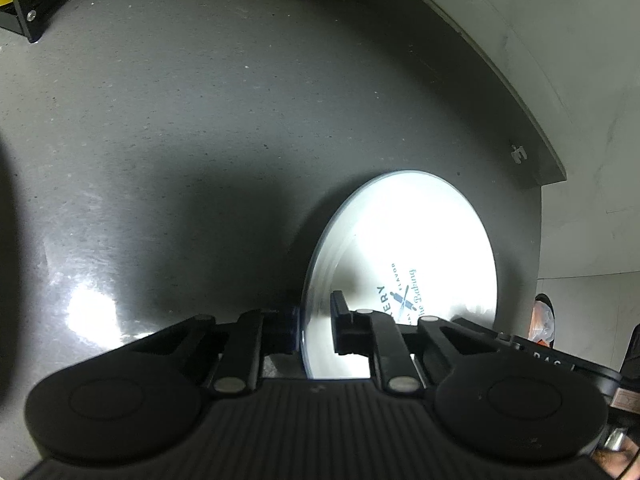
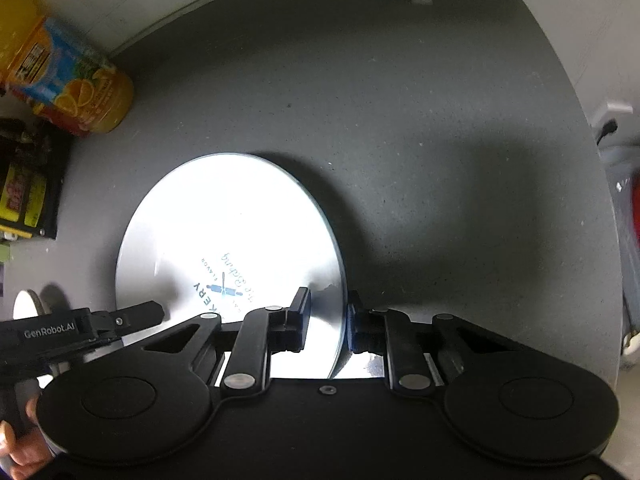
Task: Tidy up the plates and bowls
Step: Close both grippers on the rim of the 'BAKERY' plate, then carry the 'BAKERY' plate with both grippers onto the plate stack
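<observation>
Pinching the white plate by its rim, the left gripper is clenching on the plate's left edge, one finger over the top face and the other under the lip. The right gripper is doing the same on the opposite edge of the plate, its blue-padded finger pressing from outside and below while the other is lying on the glazed face. So both sets of jaws are grasping the plate, which is sitting flat or nearly flat on the grey countertop, directly ahead of each pair of fingers.

The plate is looking like glazed ceramic: stiff, fairly heavy for its thinness, slick under the pads and liable to chip or shatter if dropped. Taking it at two opposite rim points, as here, is seeming the sound choice, since the raised lip is giving the fingers something to hook; an even lift from both sides would probably be keeping it from tilting and sliding out.

Beyond the jaws, the countertop is lying smooth, speckled and hard, unforgiving to crockery. Farther off, an orange drink bottle is standing near the back corner beside a black rack, well apart from the plate. A pale wall is bounding the counter behind.
</observation>
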Motion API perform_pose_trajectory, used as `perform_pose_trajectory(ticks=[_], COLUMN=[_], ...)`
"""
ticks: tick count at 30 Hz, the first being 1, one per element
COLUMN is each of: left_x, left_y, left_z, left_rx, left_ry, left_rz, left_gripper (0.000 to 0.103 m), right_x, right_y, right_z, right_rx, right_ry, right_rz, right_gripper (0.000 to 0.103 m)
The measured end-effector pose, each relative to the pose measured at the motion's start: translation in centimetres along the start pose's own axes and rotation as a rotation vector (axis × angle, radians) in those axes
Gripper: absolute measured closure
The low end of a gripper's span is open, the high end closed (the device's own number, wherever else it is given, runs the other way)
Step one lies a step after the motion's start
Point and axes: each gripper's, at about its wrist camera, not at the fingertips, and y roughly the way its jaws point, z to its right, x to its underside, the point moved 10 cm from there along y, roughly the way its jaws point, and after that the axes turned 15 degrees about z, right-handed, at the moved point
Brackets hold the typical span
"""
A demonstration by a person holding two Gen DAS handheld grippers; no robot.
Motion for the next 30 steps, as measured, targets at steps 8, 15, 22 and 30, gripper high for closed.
perform_pose_trajectory(ticks=[8, 15, 22, 30], left_x=[-1.0, -2.6, -4.0, -5.1], left_y=[-1.8, -4.5, -6.6, -9.9], left_z=[-0.6, -1.5, -3.1, -5.3], left_rx=[0.030, 0.055, 0.056, 0.058], left_ry=[0.005, 0.024, 0.030, 0.036], left_rz=[0.031, 0.079, 0.108, 0.137], left_gripper=[0.091, 0.091, 0.091, 0.091], right_x=[-0.8, -1.8, -1.9, -1.4], right_y=[-3.0, -4.4, -5.5, -6.7], right_z=[-1.5, -3.9, -6.5, -10.2], right_rx=[-0.073, -0.113, -0.118, -0.142], right_ry=[-0.011, -0.012, -0.035, -0.050], right_rz=[0.087, 0.138, 0.173, 0.200], right_gripper=[0.093, 0.093, 0.093, 0.093])
